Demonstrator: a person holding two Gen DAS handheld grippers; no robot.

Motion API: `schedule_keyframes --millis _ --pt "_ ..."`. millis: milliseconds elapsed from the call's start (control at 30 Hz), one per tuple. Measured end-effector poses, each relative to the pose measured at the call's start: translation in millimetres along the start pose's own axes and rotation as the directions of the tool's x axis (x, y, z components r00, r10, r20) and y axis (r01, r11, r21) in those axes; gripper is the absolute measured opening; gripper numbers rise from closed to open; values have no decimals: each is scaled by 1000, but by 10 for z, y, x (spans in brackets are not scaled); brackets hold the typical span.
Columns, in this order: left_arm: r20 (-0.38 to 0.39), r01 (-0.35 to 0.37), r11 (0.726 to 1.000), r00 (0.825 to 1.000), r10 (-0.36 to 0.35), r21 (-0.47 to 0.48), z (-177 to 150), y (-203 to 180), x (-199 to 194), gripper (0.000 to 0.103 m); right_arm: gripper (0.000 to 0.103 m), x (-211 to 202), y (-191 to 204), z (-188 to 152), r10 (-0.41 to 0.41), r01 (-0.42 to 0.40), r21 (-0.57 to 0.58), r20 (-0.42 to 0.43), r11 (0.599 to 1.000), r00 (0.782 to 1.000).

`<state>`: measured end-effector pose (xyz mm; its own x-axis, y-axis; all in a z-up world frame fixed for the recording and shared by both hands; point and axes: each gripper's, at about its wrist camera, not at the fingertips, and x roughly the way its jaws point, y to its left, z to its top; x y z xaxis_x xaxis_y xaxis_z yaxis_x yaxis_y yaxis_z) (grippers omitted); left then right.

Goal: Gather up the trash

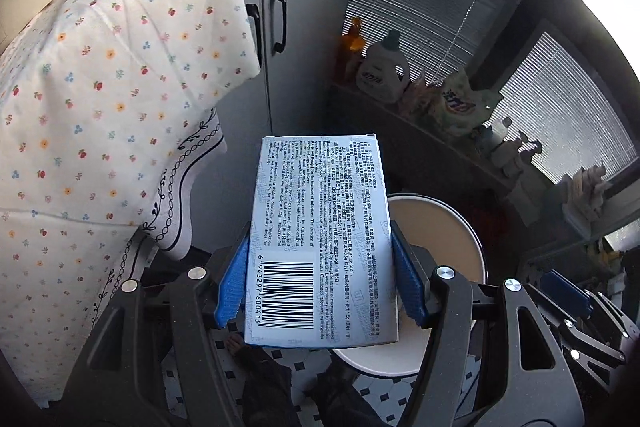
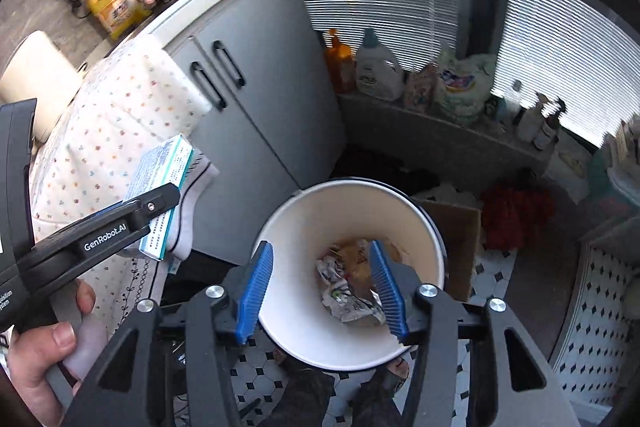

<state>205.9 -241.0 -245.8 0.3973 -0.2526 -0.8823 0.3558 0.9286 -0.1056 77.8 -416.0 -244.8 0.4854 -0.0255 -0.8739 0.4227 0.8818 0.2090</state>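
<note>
Left claw, viewed along its two blue pads, clamping a white printed box by its long sides, barcode end nearest the camera. Below and to the right stands a round white bin, partly hidden by the box. A floral cloth drapes at left beside a grey cabinet; the floor is tiled black-and-white.

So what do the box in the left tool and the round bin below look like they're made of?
The box looks like thin matte cardboard: crisp folded edges, with small print and a barcode printed straight on its face. The bin looks like smooth plastic, cream inside with a dark rim, though coated metal can't be ruled out.
</note>
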Motion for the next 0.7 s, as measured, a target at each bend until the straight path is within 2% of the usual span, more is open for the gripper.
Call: schedule_keyframes --millis 200,300,367,533,633,700 --pt "-38 49 998 998 -48 42 -98 -339 100 64 54 -138 -351 -73 -54 53 51 5 997 999" --pt "-58 97 994 994 -93 59 -143 -512 113 65 55 -217 -489 -86 -64 63 71 17 996 998" --pt "-60 114 991 992 -110 69 -168 -620 88 73 55 -266 -567 -86 -65 62 81 26 995 998" --pt "-41 103 992 994 -101 74 -190 -708 -48 76 56 -352 -690 -64 -46 42 89 46 995 998" --pt "-15 68 995 998 -67 69 -183 -666 -227 77 57 -428 -695 -46 -19 15 78 58 997 998" --pt "11 40 998 999 -41 57 -157 -608 -375 83 60 -498 -667 -15 -2 -3 63 71 998 997"
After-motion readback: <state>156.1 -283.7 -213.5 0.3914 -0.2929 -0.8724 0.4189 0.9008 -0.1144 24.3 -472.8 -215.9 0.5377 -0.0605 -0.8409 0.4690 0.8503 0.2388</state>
